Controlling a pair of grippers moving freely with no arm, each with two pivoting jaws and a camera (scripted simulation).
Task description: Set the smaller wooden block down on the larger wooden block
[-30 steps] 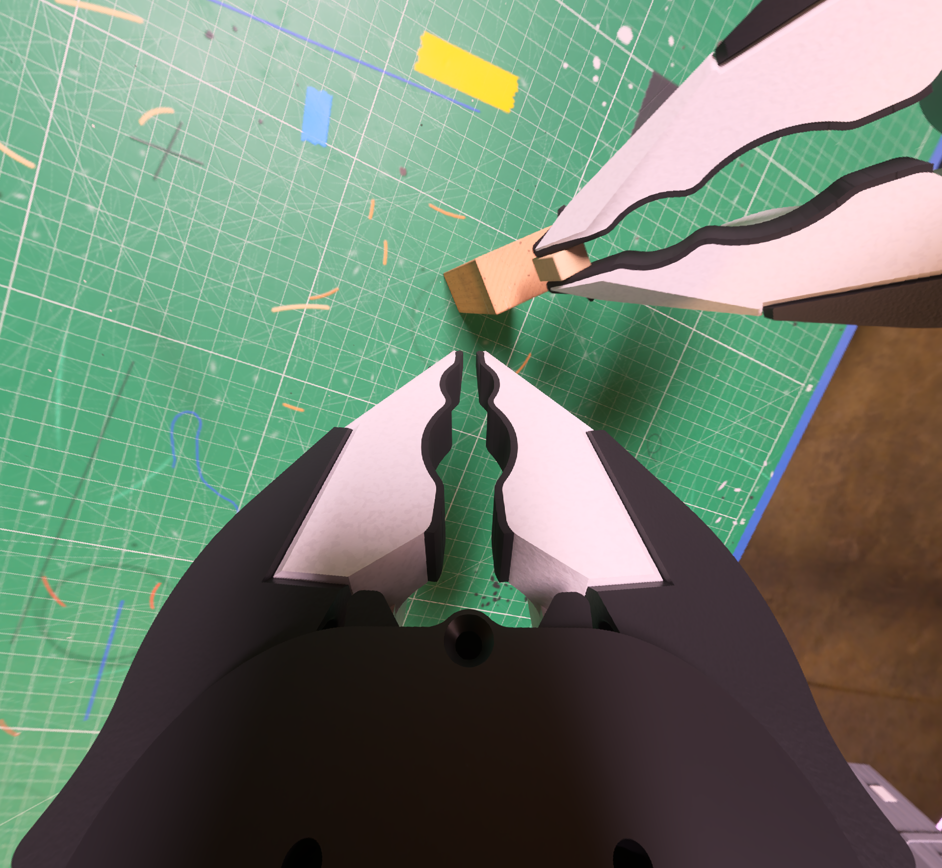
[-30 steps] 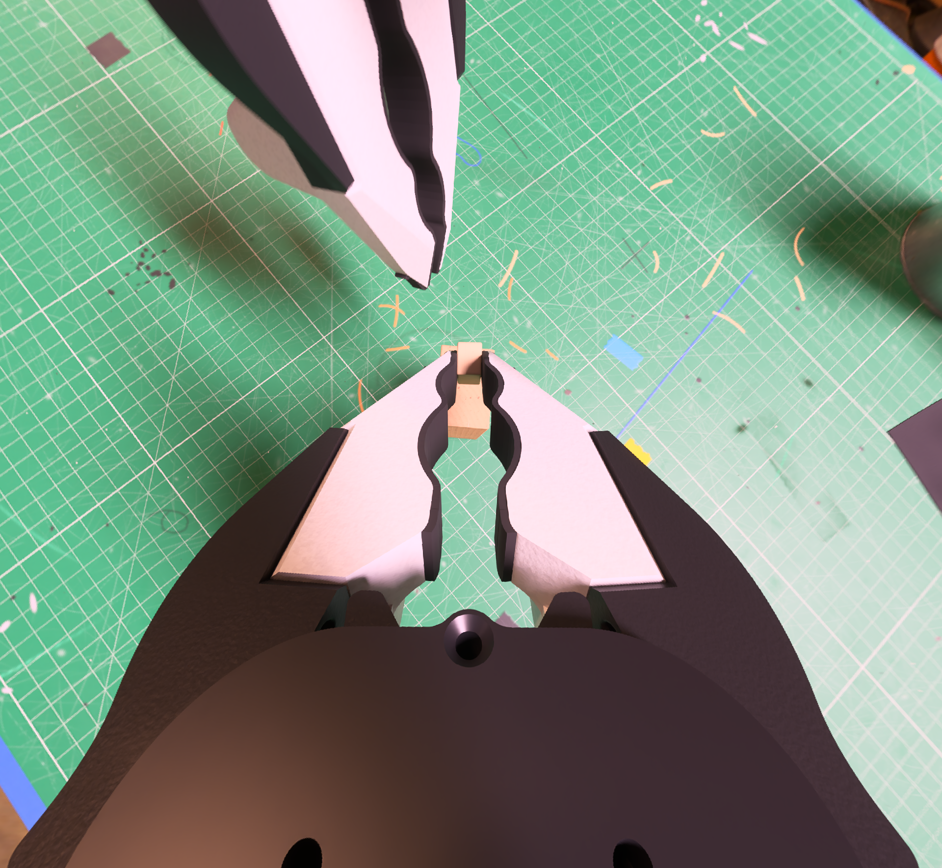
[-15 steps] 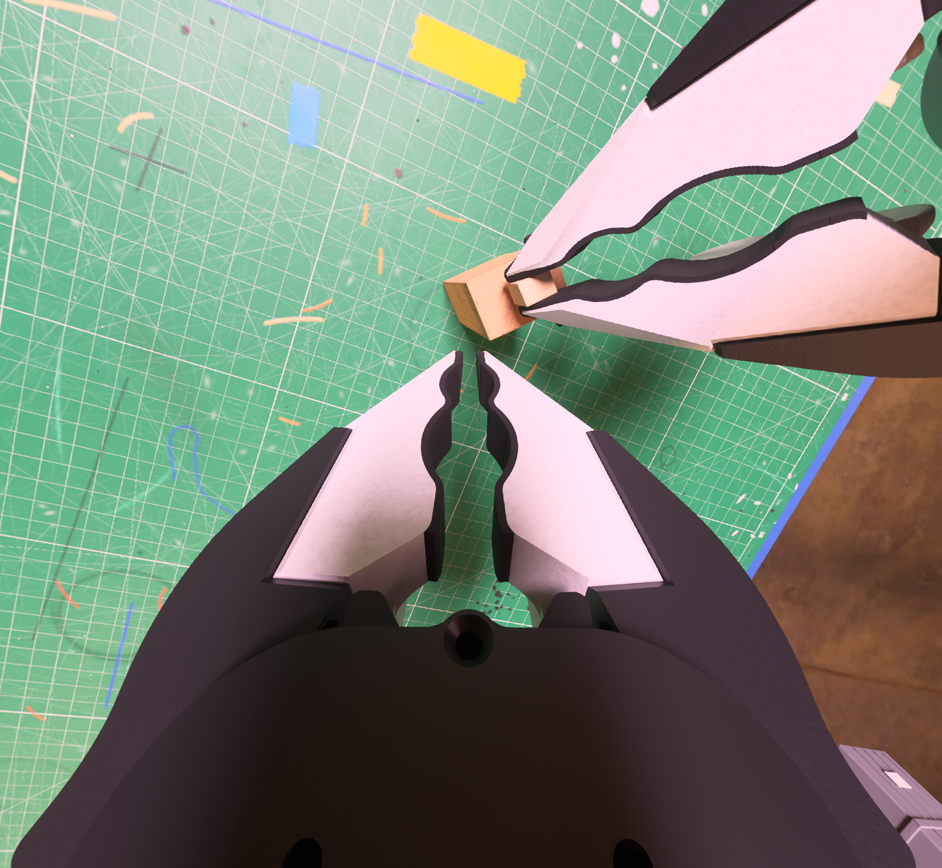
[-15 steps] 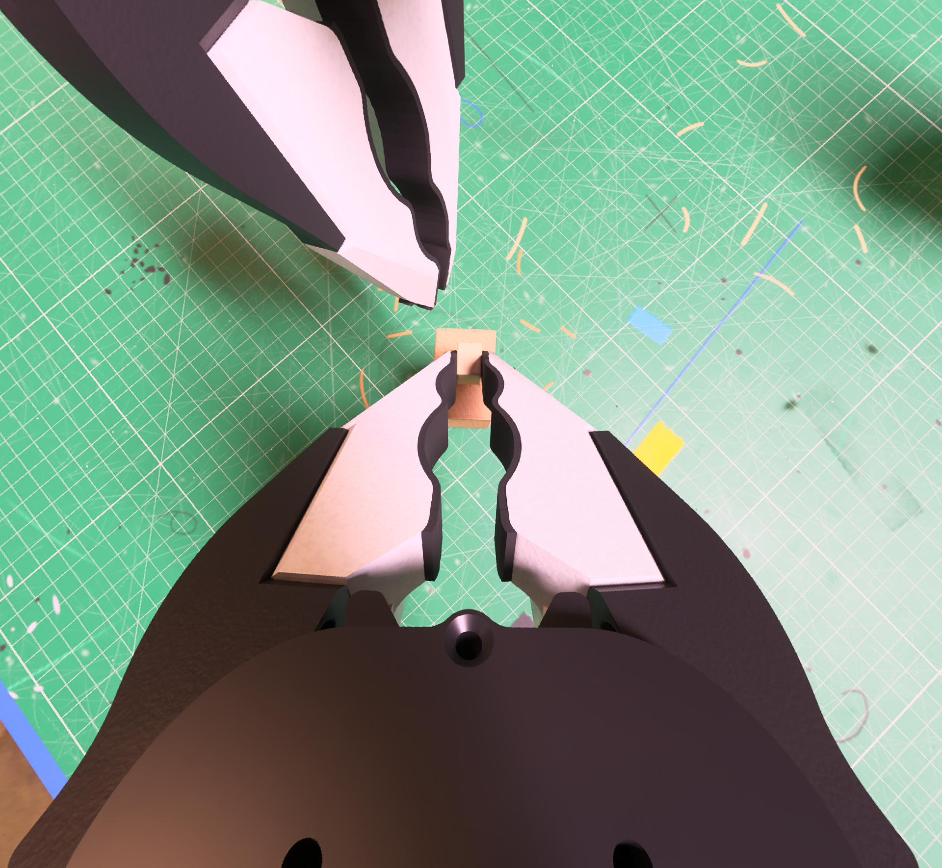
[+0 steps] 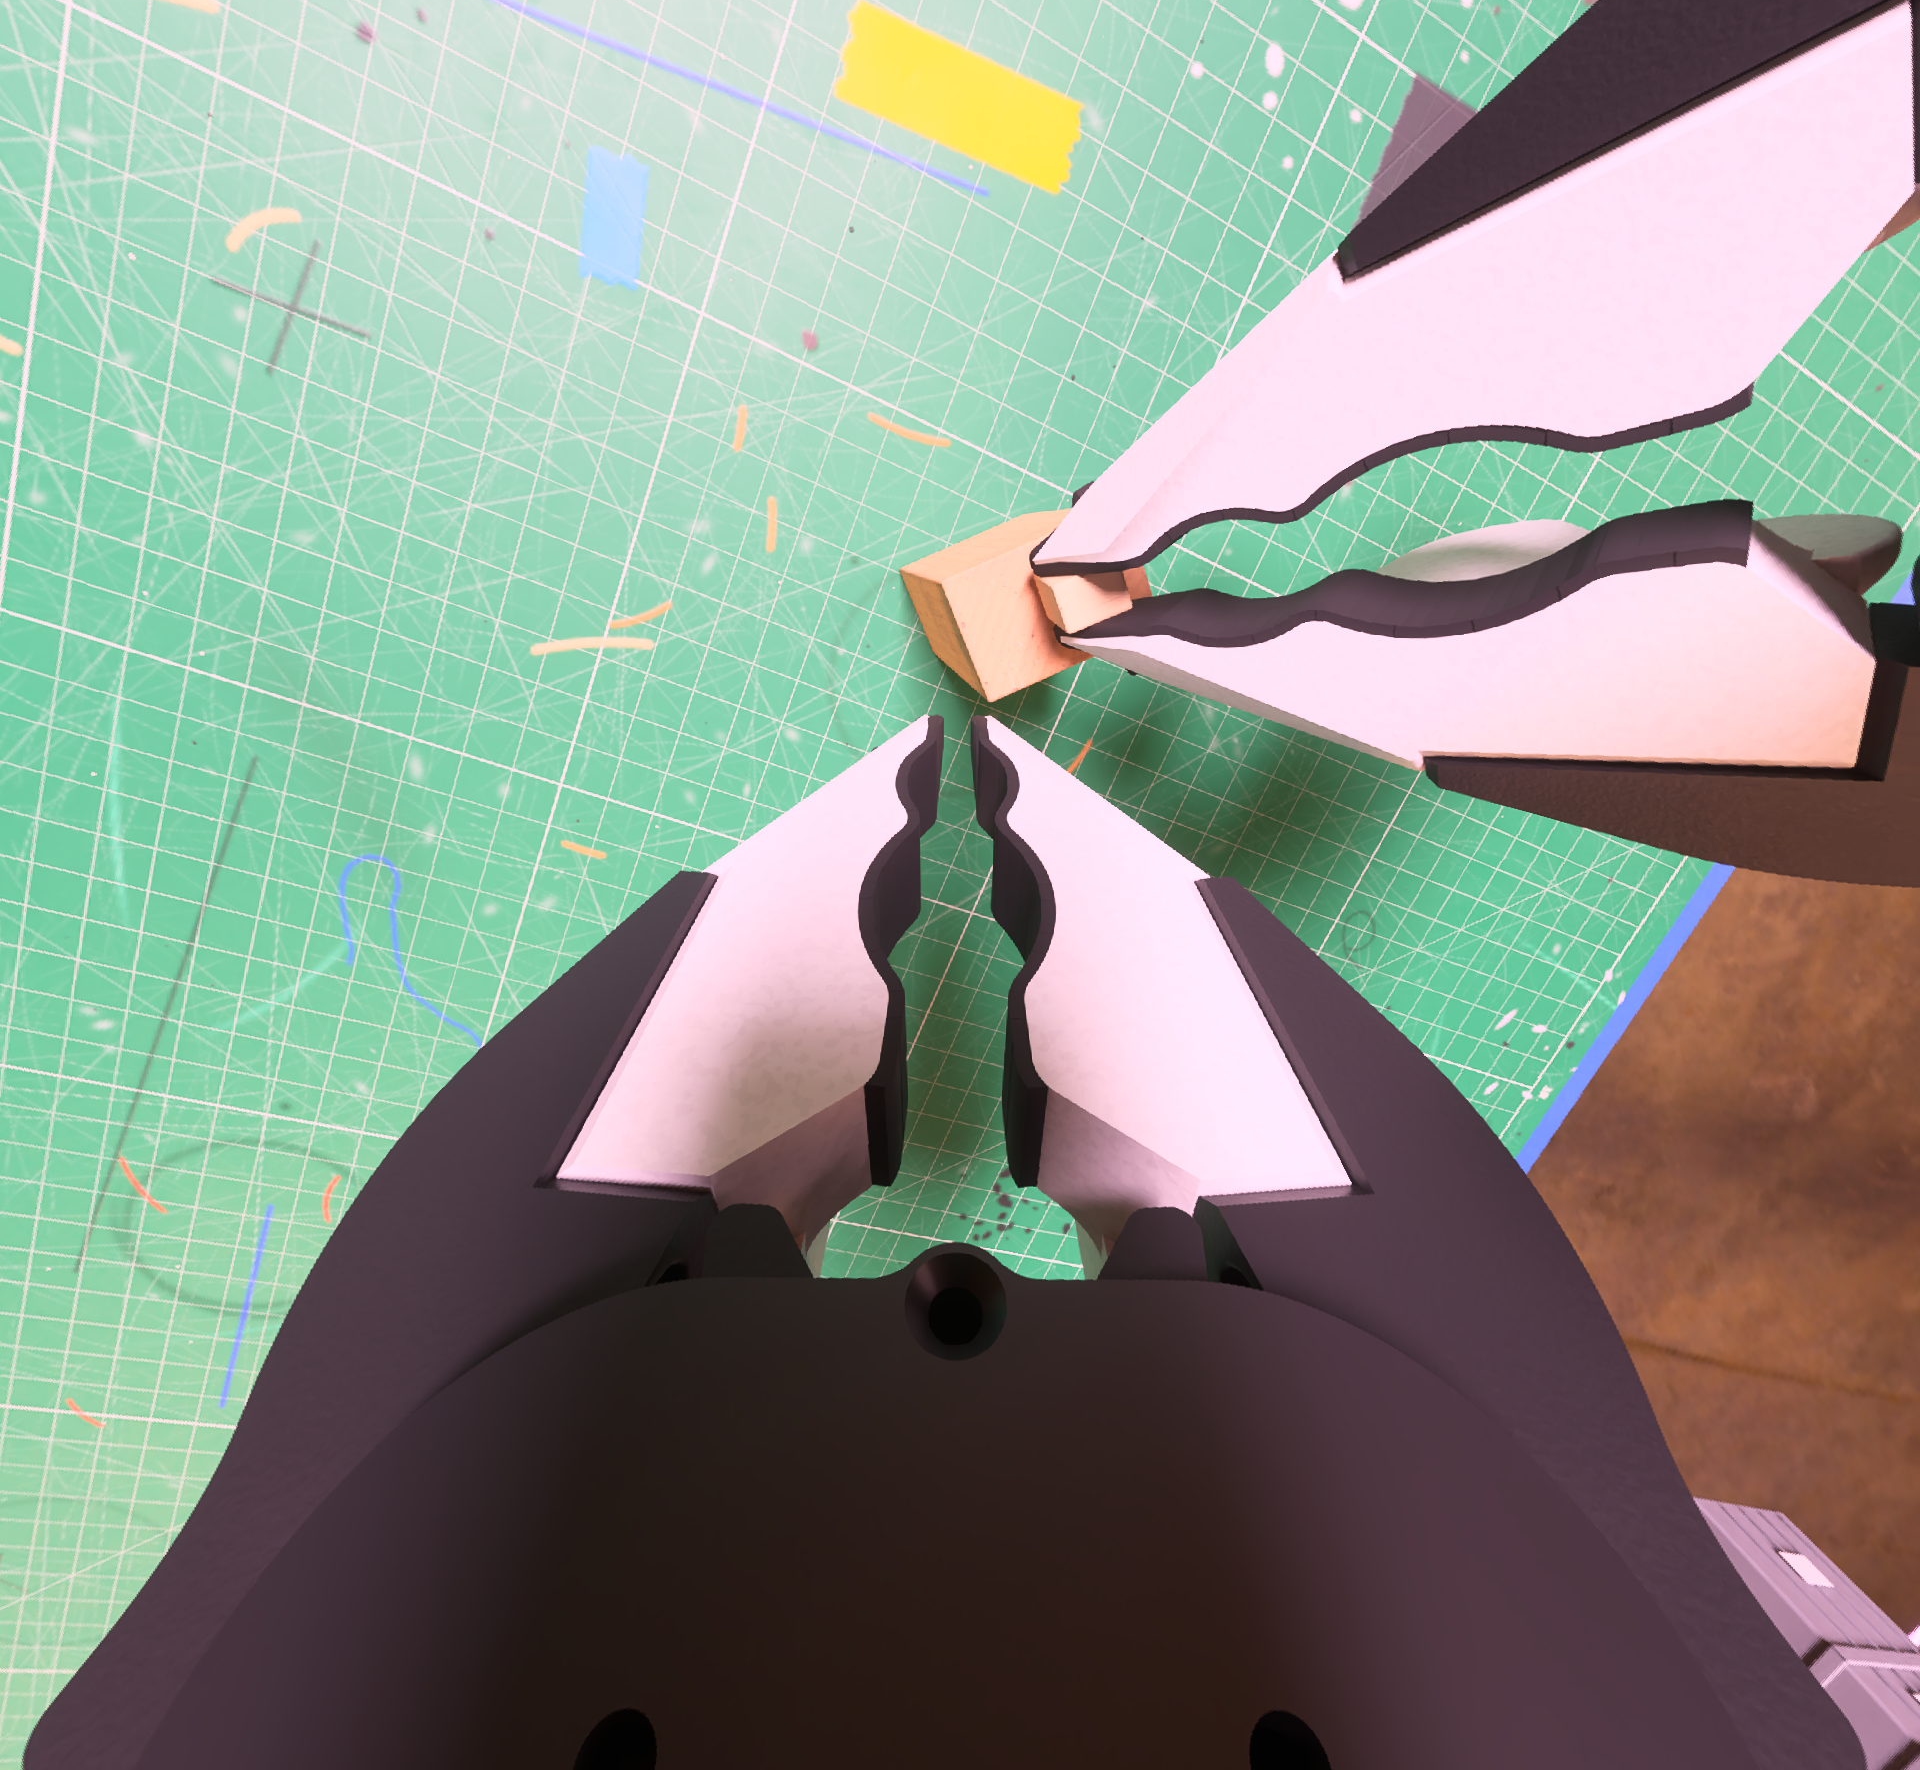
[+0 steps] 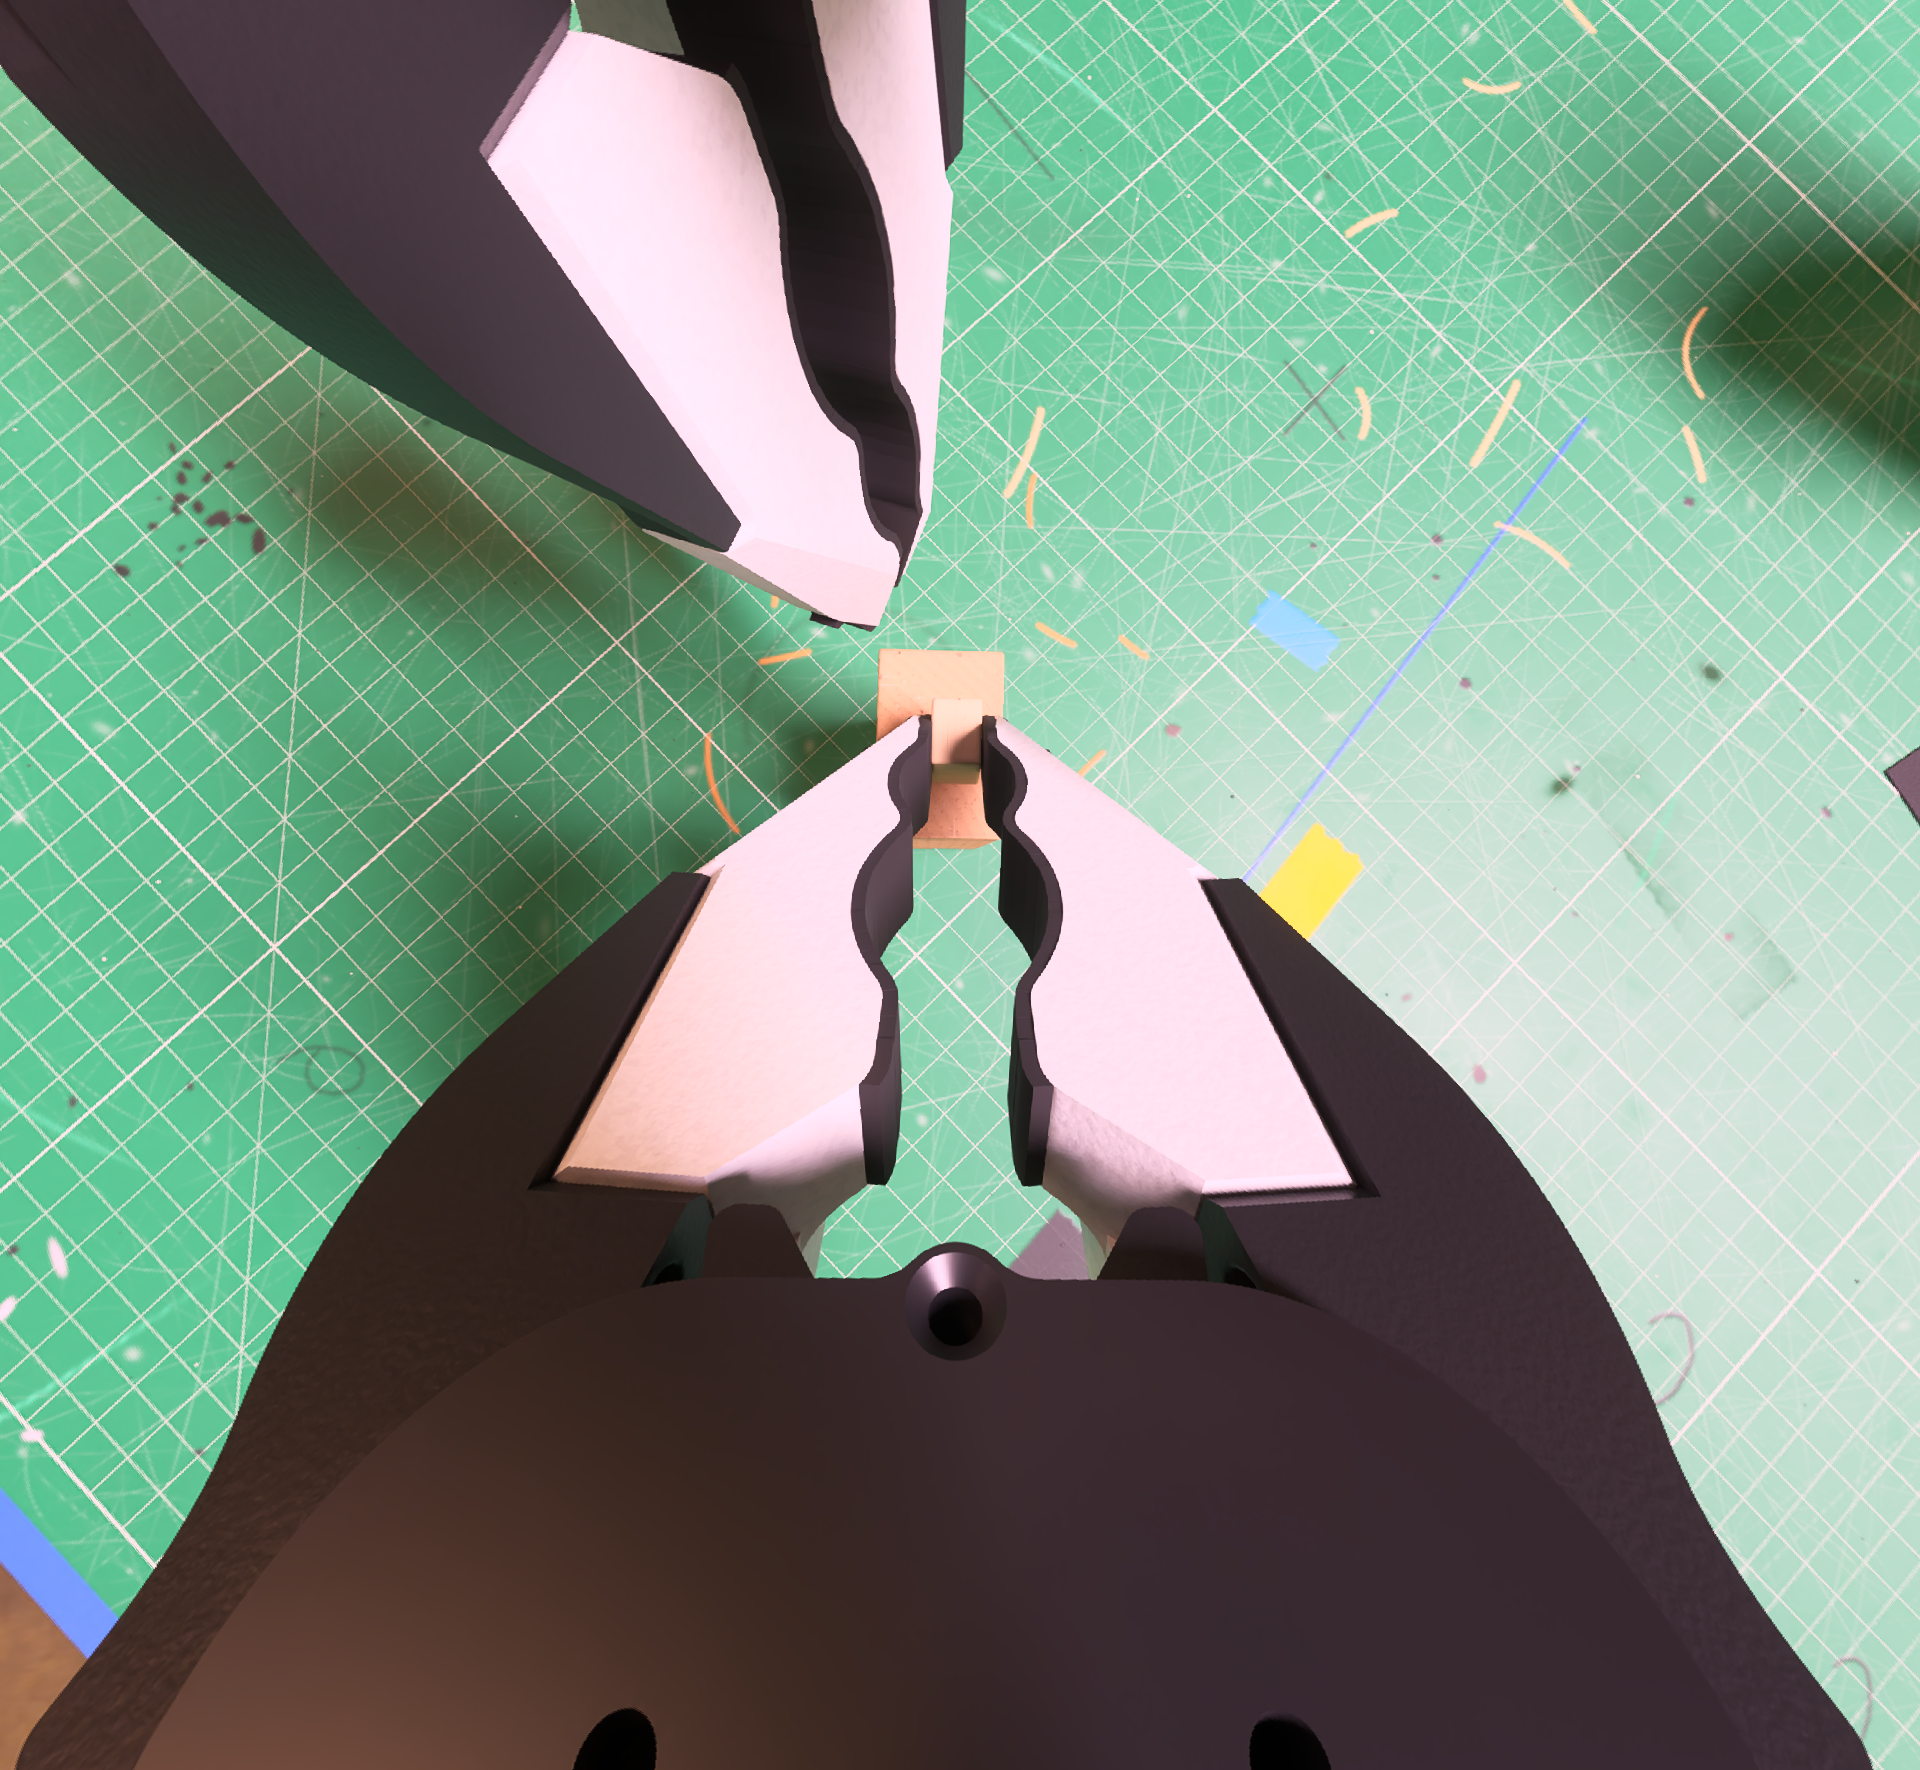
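The larger wooden block (image 5: 982,614) stands on the green cutting mat (image 5: 416,577). My right gripper (image 6: 954,731) is shut on the smaller wooden block (image 6: 956,733) and holds it right over the larger block's top (image 6: 935,681). I cannot tell whether the two blocks touch. In the left wrist view the right gripper (image 5: 1049,596) comes in from the right with the smaller block (image 5: 1086,593) at its tips. My left gripper (image 5: 954,728) is shut and empty, just short of the larger block. It also shows in the right wrist view (image 6: 883,577), beyond and left of the blocks.
A yellow tape strip (image 5: 956,94) and a blue tape strip (image 5: 613,214) lie flat on the mat farther out. The mat's blue edge (image 5: 1621,1014) and the brown table (image 5: 1766,1149) are to the right. A grey boxy object (image 5: 1808,1606) sits at the lower right.
My right gripper has come closer down over the larger block with the smaller block still in it. The left gripper has barely shifted and stays shut.
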